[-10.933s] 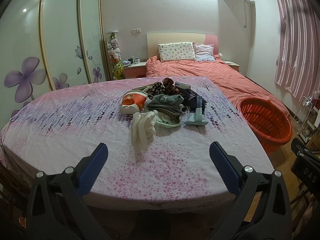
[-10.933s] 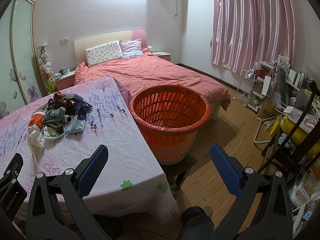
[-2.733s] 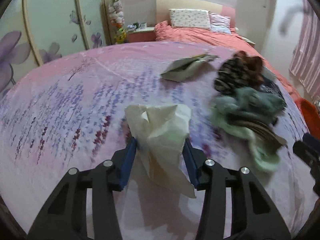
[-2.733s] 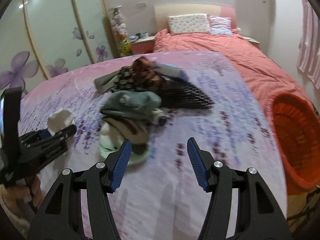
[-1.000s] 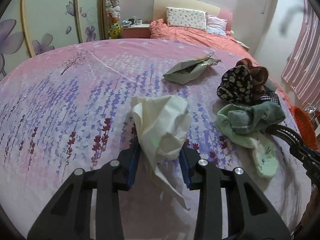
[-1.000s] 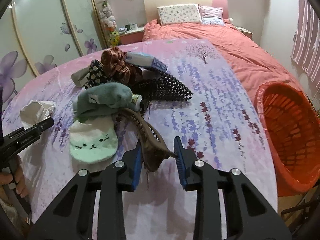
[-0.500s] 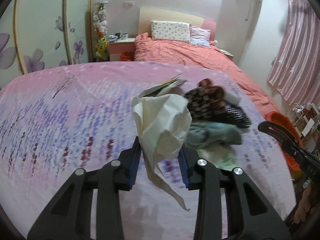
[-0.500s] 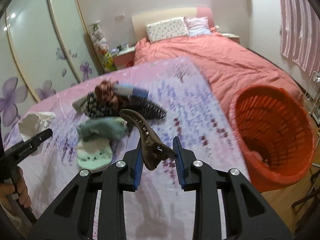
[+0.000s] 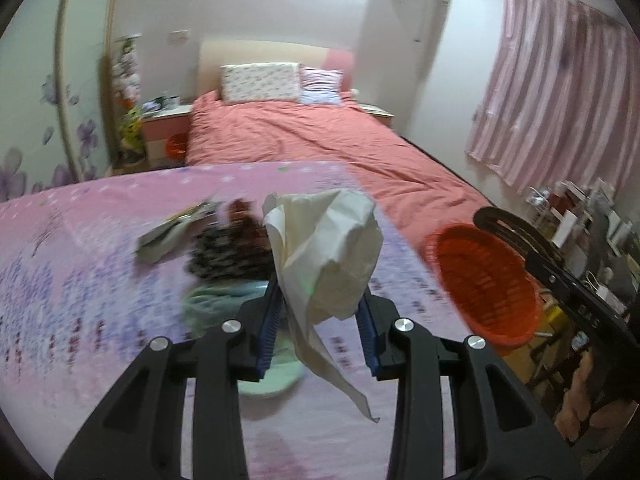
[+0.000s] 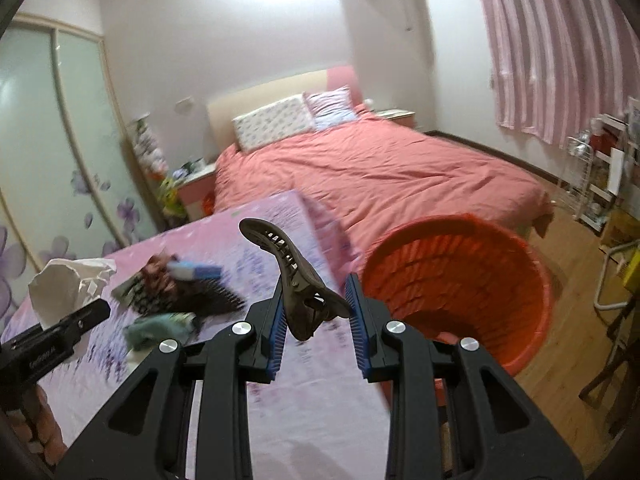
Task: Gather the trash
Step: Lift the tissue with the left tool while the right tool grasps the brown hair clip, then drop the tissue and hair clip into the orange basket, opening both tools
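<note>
Right wrist view: beyond the pink floral tabletop [image 10: 280,420] stands the orange laundry basket [image 10: 460,284]; right tongs [image 10: 318,322] grip a brown hair claw clip [image 10: 296,280] above the tabletop edge. Left tongs [image 9: 318,320] clench a crumpled white paper [image 9: 328,260], raised over the clutter.

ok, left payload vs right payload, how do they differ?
The crumpled tissue in the left gripper is white, soft and bulky, with a tail hanging below the pads. The hair claw in the right gripper is brown, rigid and slim, curving up above the pads. Both are lifted off the table, with the orange basket to their right.
</note>
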`<state>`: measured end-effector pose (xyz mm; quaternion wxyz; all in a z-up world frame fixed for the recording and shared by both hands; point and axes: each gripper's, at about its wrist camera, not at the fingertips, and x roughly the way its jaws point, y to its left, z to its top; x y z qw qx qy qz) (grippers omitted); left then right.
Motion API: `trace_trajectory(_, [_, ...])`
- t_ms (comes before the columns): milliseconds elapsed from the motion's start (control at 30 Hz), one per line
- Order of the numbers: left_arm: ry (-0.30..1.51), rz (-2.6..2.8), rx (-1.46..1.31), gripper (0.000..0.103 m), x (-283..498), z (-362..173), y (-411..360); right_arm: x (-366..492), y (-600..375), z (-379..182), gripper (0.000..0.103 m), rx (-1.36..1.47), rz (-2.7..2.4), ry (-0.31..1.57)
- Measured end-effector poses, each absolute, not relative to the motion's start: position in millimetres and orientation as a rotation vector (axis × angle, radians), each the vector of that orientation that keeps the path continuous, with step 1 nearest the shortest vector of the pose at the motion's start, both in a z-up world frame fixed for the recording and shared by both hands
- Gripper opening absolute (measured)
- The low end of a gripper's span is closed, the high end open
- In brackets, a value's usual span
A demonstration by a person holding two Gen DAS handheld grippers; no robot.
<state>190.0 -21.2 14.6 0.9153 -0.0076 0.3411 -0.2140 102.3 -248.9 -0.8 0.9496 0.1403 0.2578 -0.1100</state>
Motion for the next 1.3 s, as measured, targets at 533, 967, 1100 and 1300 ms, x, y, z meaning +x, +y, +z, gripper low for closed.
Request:
trace_trajectory(533, [0.718,-0.715,0.088,0.035,186,4,-183,97,-342,-22,0.029,0.374,-0.413,0.474])
trace_trajectory(967, [0.769,-0.800,0.146,0.037,206,-26,-264,104,-384,-36,0.029,0.459,-0.415,0.478])
trace_trajectory(1100, [0.783,-0.784,0.163,0.054,217,-36,-279,113,-397,-44,0.039,0.484,-0.379,0.509])
trace_trajectory(1300, [0.811,-0.719,0.187,0.063,228,-52,-269,108,-399,-50,0.055,0.484,-0.399,0.532])
